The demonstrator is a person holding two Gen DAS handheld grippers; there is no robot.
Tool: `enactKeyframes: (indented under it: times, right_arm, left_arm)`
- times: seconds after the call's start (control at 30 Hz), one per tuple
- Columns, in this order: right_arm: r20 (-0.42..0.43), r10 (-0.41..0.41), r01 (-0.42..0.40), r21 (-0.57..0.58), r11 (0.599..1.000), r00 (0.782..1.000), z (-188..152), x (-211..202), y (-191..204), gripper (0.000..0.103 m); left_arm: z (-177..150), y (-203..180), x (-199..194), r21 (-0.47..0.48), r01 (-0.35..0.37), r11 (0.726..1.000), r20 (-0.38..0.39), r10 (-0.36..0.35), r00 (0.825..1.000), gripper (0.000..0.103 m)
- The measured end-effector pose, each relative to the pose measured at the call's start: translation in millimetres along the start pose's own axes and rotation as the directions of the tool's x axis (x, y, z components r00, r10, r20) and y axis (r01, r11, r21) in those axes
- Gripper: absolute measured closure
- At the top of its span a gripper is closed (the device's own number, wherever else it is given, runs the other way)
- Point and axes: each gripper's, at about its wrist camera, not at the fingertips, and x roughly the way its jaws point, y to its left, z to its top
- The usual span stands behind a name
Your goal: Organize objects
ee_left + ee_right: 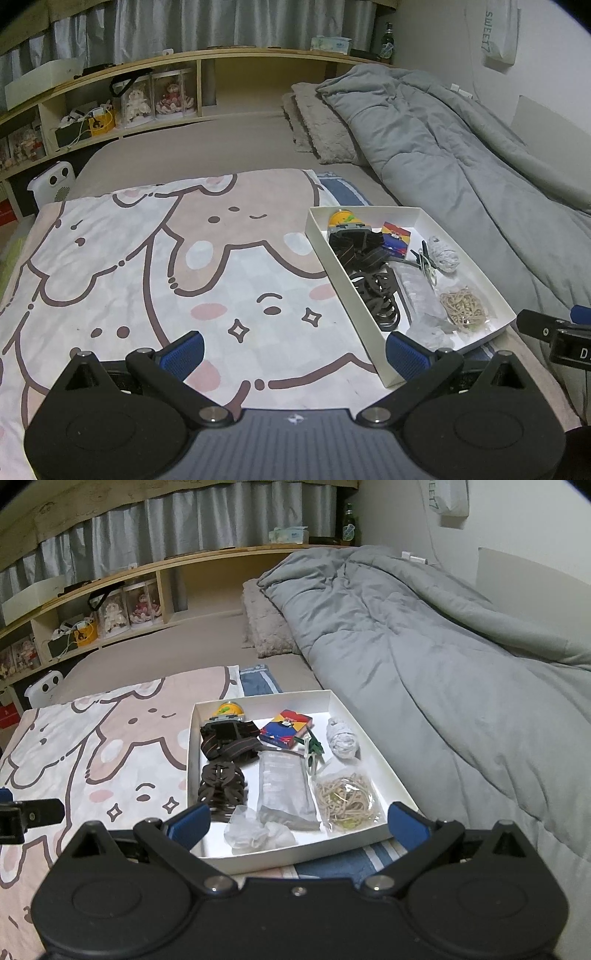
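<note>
My right wrist view looks straight into the white tray [334,701] and shows the grey packet [282,788], the bag of rubber bands [347,799] and the crumpled white plastic [258,832] plainly, while my left wrist view catches that tray [314,236] only off to its right on the cartoon blanket [147,258]. The tray's near edge lies just ahead of my right gripper [298,825], between its blue pads. My left gripper [294,355] hangs over the blanket; both spread wide, holding nothing.
</note>
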Motion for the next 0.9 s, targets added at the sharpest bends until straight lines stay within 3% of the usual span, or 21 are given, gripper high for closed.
enactKeyframes:
  times: [0.9]
  right_arm:
    - [-0.005, 0.003, -0.003, -0.002, 1.000, 1.000, -0.2, -0.5, 0.1, 0.000]
  left_arm:
    - [1.8, 2.3, -0.3, -0.014, 0.000, 1.000, -0.002, 0.000, 1.000, 0.000]
